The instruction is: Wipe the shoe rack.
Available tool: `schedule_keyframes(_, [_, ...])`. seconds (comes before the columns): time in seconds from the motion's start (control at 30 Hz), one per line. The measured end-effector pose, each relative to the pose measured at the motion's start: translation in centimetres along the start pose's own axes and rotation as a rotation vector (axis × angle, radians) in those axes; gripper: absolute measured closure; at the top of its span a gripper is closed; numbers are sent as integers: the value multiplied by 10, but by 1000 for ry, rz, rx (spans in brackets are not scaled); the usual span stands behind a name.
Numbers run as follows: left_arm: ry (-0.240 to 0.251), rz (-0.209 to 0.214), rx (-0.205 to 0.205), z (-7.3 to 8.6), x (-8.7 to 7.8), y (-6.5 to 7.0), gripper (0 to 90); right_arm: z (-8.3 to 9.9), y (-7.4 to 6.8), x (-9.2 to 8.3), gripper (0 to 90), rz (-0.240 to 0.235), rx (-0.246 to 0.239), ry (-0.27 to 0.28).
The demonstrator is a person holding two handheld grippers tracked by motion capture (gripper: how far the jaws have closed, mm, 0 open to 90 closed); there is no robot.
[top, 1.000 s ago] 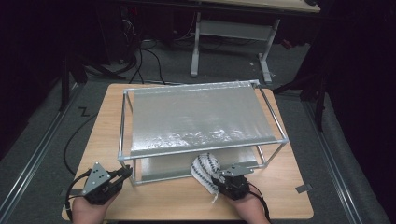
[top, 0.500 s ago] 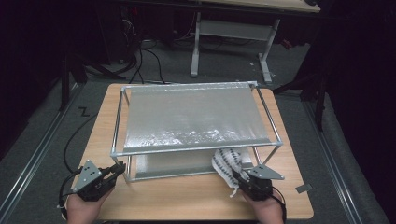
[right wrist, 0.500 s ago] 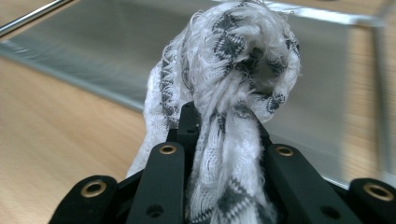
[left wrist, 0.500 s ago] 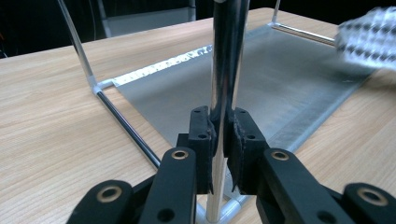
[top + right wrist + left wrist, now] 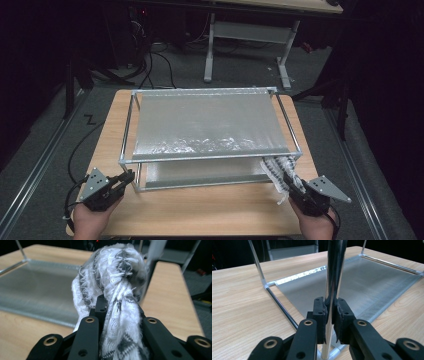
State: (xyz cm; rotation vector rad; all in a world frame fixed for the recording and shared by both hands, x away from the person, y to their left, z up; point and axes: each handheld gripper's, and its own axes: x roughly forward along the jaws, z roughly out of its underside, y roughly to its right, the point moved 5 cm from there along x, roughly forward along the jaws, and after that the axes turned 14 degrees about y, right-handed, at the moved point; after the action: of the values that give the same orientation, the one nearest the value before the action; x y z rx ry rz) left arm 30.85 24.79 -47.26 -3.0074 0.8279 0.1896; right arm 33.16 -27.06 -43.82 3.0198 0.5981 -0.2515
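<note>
Looking down from the high view, a two-tier metal-framed rack with silvery mesh shelves (image 5: 210,130) stands mid-way on the pale wooden worktop (image 5: 200,210). At the rack's 7 o'clock corner the left tongs (image 5: 129,177) meet the front upright post; at its 5 o'clock corner the right tongs (image 5: 289,181) carry a white-and-grey patterned knitted cloth (image 5: 278,167), bunched against the lower shelf's end and the corner post. Free worktop is a narrow strip at 6 o'clock and slimmer margins at 3 and 9 o'clock; beyond lies floor.

Left gripper view: the left tongs (image 5: 331,315) are clenched on the shiny chrome upright post (image 5: 334,270), pads pressing either side, with the lower mesh shelf (image 5: 362,287) spreading toward 1 o'clock and a base rail (image 5: 282,307) running to 10 o'clock.

Right gripper view: the right tongs (image 5: 117,315) are clenched around the twisted cloth (image 5: 115,280), whose frayed bulk rises to 12 o'clock; a blurred frame post (image 5: 152,267) stands just beside it at 1 o'clock, the mesh shelf (image 5: 37,282) at 10 o'clock.

Likely risks: loose loops may snag on the corner post or shelf edge, dragging the rack; the post could slide between smooth pads if the rack is tugged; the cloth may slip out, being gripped by a loose twist. The tight gap between the tiers leaves little clearance for the right hand.
</note>
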Motion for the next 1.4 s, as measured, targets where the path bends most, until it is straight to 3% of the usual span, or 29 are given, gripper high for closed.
schedule_keyframes(0.2, [3,-2,3,0,0,0,806,-20,2,-4,752,43,-28,90])
schedule_keyframes(0.4, [9,-1,4,1,0,0,807,-13,7,3,753,62,-24,62])
schedule_keyframes(0.73, [15,-1,-4,1,0,0,806,18,11,19,753,74,-33,-42])
schedule_keyframes(1.13, [14,3,-1,1,0,0,806,73,13,44,754,63,0,-247])
schedule_keyframes(1.4, [13,0,-1,1,0,0,806,76,11,42,756,59,-2,-260])
